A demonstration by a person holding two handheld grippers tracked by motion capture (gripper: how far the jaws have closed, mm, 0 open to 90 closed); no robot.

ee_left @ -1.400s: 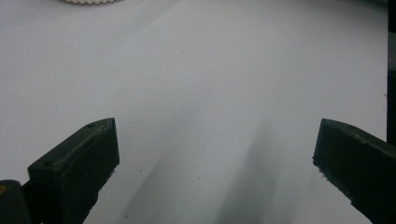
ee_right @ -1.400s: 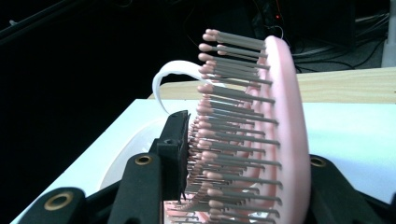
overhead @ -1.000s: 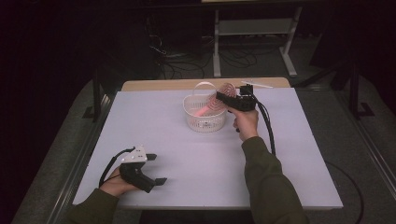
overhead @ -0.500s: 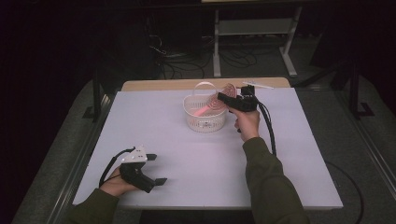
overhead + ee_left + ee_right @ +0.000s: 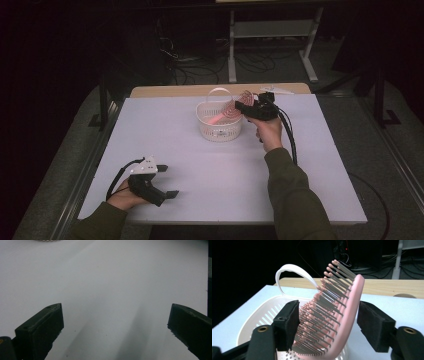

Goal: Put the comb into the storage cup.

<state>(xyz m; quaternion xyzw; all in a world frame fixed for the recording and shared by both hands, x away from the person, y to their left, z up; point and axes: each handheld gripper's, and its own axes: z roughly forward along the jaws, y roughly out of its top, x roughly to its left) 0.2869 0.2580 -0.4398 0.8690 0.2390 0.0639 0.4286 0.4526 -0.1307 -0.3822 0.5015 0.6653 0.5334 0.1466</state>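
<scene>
Hairbrush [image 5: 342, 315] handle hidden low inside basket [image 5: 262, 320].

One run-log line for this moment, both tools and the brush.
right tool: jaws just opening, pads off hairbrush | hairbrush: leaning in basket | left tool: open, empty, on table

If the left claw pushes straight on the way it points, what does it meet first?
Bare table between its open jaws; the way looks free. The left claw may eventually near the white basket far ahead, slightly off-line, though depth is unclear.
</scene>
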